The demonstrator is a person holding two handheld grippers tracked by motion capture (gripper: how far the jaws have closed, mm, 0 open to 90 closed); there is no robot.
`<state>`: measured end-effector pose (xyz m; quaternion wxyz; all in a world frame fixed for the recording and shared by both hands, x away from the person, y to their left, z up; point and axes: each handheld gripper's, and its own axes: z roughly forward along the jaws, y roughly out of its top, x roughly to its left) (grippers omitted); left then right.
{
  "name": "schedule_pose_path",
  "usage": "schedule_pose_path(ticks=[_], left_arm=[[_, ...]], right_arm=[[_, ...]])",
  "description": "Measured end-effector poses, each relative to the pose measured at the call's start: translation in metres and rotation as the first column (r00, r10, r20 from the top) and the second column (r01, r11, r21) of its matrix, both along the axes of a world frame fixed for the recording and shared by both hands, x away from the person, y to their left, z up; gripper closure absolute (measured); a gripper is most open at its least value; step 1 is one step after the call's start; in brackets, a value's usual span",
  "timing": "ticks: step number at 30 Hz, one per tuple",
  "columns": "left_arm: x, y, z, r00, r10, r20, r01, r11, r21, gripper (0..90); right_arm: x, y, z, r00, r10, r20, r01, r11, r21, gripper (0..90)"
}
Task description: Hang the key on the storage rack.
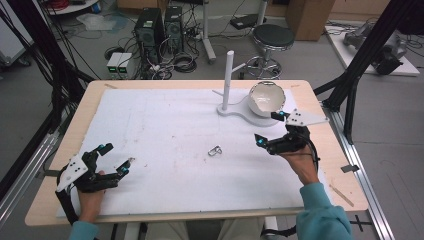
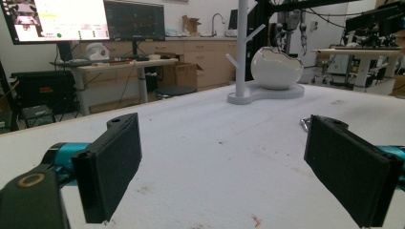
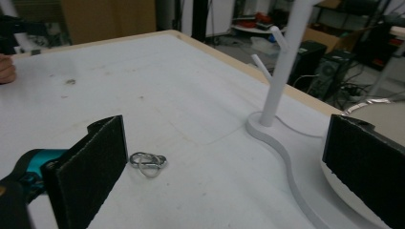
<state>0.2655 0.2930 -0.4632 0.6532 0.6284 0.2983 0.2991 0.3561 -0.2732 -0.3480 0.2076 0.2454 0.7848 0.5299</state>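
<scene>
A small metal ring clip (image 1: 215, 150) lies on the white mat near the table's middle; the right gripper view has the clip (image 3: 148, 163) just beyond the left jaw. My right gripper (image 1: 270, 128) hovers open to the clip's right, nothing between its jaws. A white stand with a peg post (image 1: 228, 82) and a white cracked-egg bowl (image 1: 267, 98) sits at the back right; the post (image 3: 282, 71) shows ahead in the right gripper view. My left gripper (image 1: 115, 159) rests open at the front left, empty. Its own view shows the stand (image 2: 241, 52) and bowl (image 2: 277, 69) far off.
The white mat (image 1: 165, 125) covers most of the wooden table (image 1: 90, 100). Black frame posts stand at the table's left and right sides. A stool, computer towers and cables lie on the floor behind the table.
</scene>
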Motion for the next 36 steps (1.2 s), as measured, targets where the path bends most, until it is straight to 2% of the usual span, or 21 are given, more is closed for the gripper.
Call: schedule_pose_path(ticks=[4, 8, 11, 12, 13, 17, 19, 26, 29, 32, 35, 36], left_arm=[[0.000, 0.000, 0.000, 1.0000, 0.000, 0.001, 0.000, 1.0000, 0.001, 12.9], [0.000, 0.000, 0.000, 1.0000, 0.000, 0.000, 0.000, 1.0000, 0.000, 13.0], [0.000, 0.000, 0.000, 1.0000, 0.000, 0.001, 0.000, 1.0000, 0.000, 12.9], [0.000, 0.000, 0.000, 1.0000, 0.000, 0.000, 0.000, 1.0000, 0.000, 12.9], [0.000, 0.000, 0.000, 1.0000, -0.001, 0.000, 0.001, 1.0000, 0.001, 12.9], [0.000, 0.000, 0.000, 1.0000, 0.000, -0.001, 0.000, 1.0000, 0.000, 12.9], [0.000, 0.000, 0.000, 1.0000, 0.000, -0.001, 0.000, 1.0000, -0.001, 12.9], [0.000, 0.000, 0.000, 1.0000, -0.001, 0.000, 0.001, 1.0000, 0.001, 12.9], [0.000, 0.000, 0.000, 1.0000, 0.000, -0.001, 0.000, 1.0000, 0.000, 12.9], [0.000, 0.000, 0.000, 1.0000, 0.000, -0.002, 0.000, 1.0000, -0.001, 12.9], [0.000, 0.000, 0.000, 1.0000, -0.001, -0.002, 0.001, 1.0000, 0.000, 12.9], [0.001, 0.000, 0.000, 1.0000, -0.001, -0.004, 0.001, 1.0000, 0.000, 12.9]], right_arm=[[0.011, 0.016, 0.013, 0.9977, 0.064, -0.023, -0.065, 0.996, -0.054, 0.7], [0.019, 0.030, 0.017, 0.9940, 0.098, -0.049, -0.103, 0.990, -0.099, 0.6], [0.024, 0.042, 0.017, 0.9903, 0.121, -0.068, -0.129, 0.981, -0.143, 0.7], [0.024, 0.042, 0.017, 0.9903, 0.121, -0.068, -0.129, 0.981, -0.143, 0.7], [0.026, 0.049, 0.017, 0.9869, 0.137, -0.084, -0.151, 0.971, -0.186, 0.7], [0.029, 0.067, 0.014, 0.9777, 0.170, -0.124, -0.197, 0.946, -0.258, 0.7], [0.030, 0.075, 0.012, 0.9725, 0.184, -0.143, -0.219, 0.930, -0.296, 0.7], [0.036, 0.100, 0.003, 0.9524, 0.230, -0.199, -0.288, 0.894, -0.343, 0.7], [0.038, 0.109, -0.001, 0.9446, 0.236, -0.228, -0.307, 0.883, -0.354, 0.7], [0.042, 0.117, -0.006, 0.9397, 0.239, -0.244, -0.320, 0.867, -0.382, 0.7], [0.043, 0.121, -0.009, 0.9373, 0.237, -0.256, -0.325, 0.860, -0.393, 0.7], [0.045, 0.124, -0.013, 0.9352, 0.237, -0.263, -0.331, 0.850, -0.410, 0.7]])
